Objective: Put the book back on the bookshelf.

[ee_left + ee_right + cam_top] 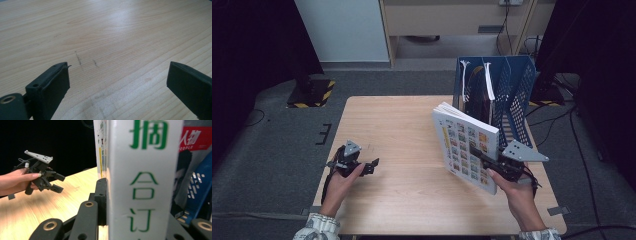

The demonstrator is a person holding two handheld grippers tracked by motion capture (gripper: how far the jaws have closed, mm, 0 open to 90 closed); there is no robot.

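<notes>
Right gripper (490, 161) is clenched on a thick white book (467, 147), its black jaws pressed against both sides near the spine, holding the book upright above the right part of the surface (402, 145), just in front of a blue mesh file rack (517, 95). In the right gripper view the book's spine (145, 177) fills the middle, printed with large green Chinese characters, among them 摘, 合 and 订; the cover facing the high view carries rows of small coloured pictures too small to read. Behind the spine stands a magazine (193, 142) in the rack, with a red banner reading 人物 and PEOPLE beneath it in white. Left gripper (362, 166) hovers released over the left part of the surface, its jaws wide apart with only bare wood between them, and a hand (343, 179) holds it. This surface is pale wood with clear grain and a few faint dark scuff marks (86, 62). Around it lies grey carpet (272, 150), with a black-and-yellow striped stand base (312, 92) at the far left, cables (582, 150) at the right and pale cabinets (452, 20) beyond.
</notes>
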